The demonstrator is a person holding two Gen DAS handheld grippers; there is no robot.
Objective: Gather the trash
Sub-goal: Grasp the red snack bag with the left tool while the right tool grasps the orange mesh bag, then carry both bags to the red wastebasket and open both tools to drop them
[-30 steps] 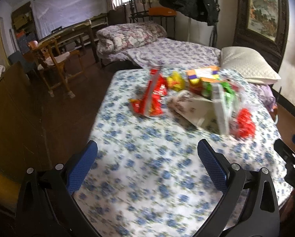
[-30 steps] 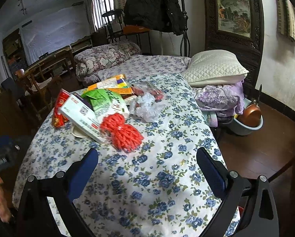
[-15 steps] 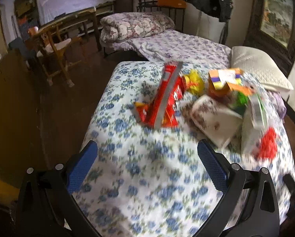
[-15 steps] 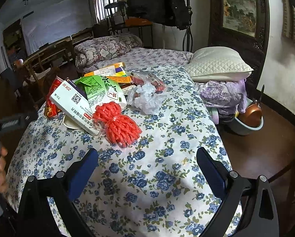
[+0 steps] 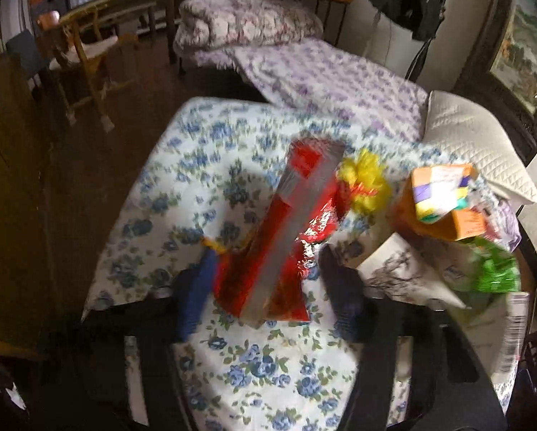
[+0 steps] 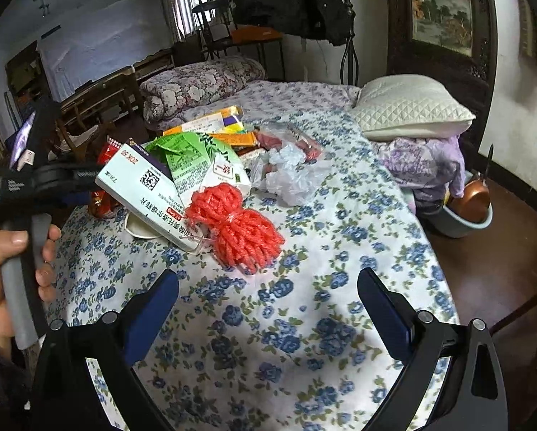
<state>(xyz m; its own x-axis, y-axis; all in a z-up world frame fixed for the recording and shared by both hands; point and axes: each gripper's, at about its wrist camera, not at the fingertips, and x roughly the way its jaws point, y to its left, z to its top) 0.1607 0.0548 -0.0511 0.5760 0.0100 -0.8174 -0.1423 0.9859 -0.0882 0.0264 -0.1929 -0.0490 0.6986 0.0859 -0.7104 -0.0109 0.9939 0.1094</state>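
Left gripper (image 5: 268, 283) closes around a red wrapper (image 5: 286, 237) on the counter (image 5: 268, 370).

The foil wrapper lies at the near edge of the trash pile, between the closing jaws; light, crinkly and likely slippery, it seems best pinched at its lower end. The right gripper (image 6: 268, 312) hangs wide open, empty, short of a red net (image 6: 236, 226).

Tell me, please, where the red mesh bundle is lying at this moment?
In the right wrist view, the red mesh bundle lies mid-table on the floral tablecloth, touching the white medicine box, left of the crumpled clear plastic bag.
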